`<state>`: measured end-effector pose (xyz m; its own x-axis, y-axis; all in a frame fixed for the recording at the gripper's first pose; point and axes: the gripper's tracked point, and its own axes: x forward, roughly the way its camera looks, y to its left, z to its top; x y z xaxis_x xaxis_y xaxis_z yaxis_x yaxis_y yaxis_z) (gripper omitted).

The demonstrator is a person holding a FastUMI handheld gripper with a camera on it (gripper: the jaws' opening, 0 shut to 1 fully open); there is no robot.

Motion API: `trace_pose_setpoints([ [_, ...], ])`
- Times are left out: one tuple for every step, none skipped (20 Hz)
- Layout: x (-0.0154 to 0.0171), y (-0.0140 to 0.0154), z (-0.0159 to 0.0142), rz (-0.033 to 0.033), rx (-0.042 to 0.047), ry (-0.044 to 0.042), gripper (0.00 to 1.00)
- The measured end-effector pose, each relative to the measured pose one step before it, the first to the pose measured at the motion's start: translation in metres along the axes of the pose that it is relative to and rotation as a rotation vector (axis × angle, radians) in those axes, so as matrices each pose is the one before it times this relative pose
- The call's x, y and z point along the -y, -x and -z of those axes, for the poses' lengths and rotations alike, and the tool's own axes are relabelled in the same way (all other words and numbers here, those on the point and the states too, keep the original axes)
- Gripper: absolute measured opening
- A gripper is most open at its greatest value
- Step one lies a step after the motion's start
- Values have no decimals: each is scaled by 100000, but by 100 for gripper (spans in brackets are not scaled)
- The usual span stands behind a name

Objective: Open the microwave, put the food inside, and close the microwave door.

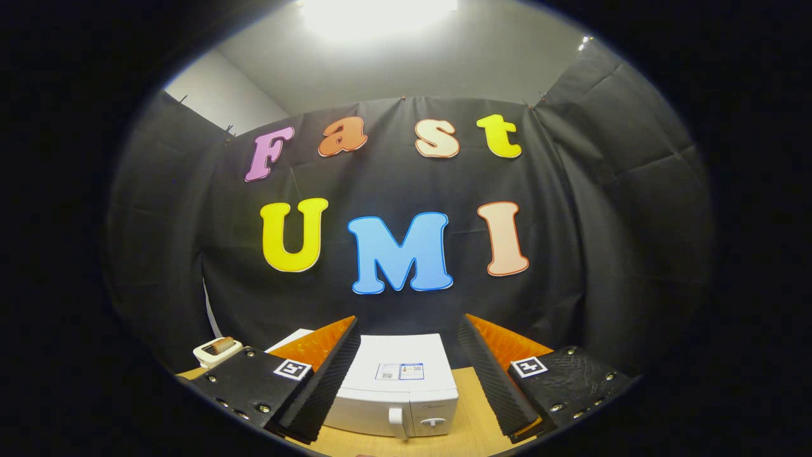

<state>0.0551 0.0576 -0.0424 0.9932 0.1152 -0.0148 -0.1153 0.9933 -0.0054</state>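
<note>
The gripper (409, 374) hangs above the wooden table (472, 431) with its two fingers spread wide and nothing held between them; the ridged black pads (330, 381) face each other across a broad gap, orange backing showing on their outer sides, and the black mounts carry small square markers; the lower ends of both mounts are cut off from sight. In the gap between the fingers, a little ahead of them and lower, stands the white microwave (401, 387), seen from above and in front; its door looks closed, with a handle (398, 422) and a round knob (431, 422) on the front face, though the bottom of the front is cut off; a sticker lies on its top, too small to make out. Left of the microwave, beyond the left finger's mount, a small white tray (216, 350) holds something brown, the food (222, 344), partly hidden by the mount and too small to identify; a white edge beside it, behind the left finger, cannot be told apart.
</note>
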Motion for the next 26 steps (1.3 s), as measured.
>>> trace_pose_setpoints([
  [-114,68,569,-642,789,-139,99],
  [-208,60,839,-911,693,-237,99],
  [-269,25,923,-1646,1186,132,99],
  [-259,172,1267,-1136,-72,324,99],
  [34,141,1597,-652,-699,504,99],
  [61,196,1686,-163,-1132,180,99],
  [131,140,1795,434,-1149,201,97],
  [137,40,2013,490,-1816,487,97],
  [97,-40,1994,521,-2539,647,97],
  [-188,49,2127,-247,-2262,263,97],
  [-26,-295,1590,281,-2090,-302,96],
  [41,-293,1636,489,-2157,-741,95],
  [-32,-351,1218,403,-1833,-1437,95],
  [-12,-402,967,716,-689,-1299,95],
  [-14,-565,679,767,68,-649,95],
  [-164,-656,893,555,-328,-89,95],
  [-223,-754,1056,359,-582,472,96],
  [-178,-637,935,695,-1342,394,96],
  [-104,-529,901,801,-845,542,93],
  [-278,-542,658,385,-1264,68,93],
  [-380,-469,724,3,-799,115,92],
  [-266,-365,683,10,-1346,310,90],
  [-236,-418,527,-180,-664,870,87],
  [-93,-302,470,382,-420,1354,84],
  [-63,-383,583,169,147,792,74],
  [62,-291,152,1063,824,331,73],
])
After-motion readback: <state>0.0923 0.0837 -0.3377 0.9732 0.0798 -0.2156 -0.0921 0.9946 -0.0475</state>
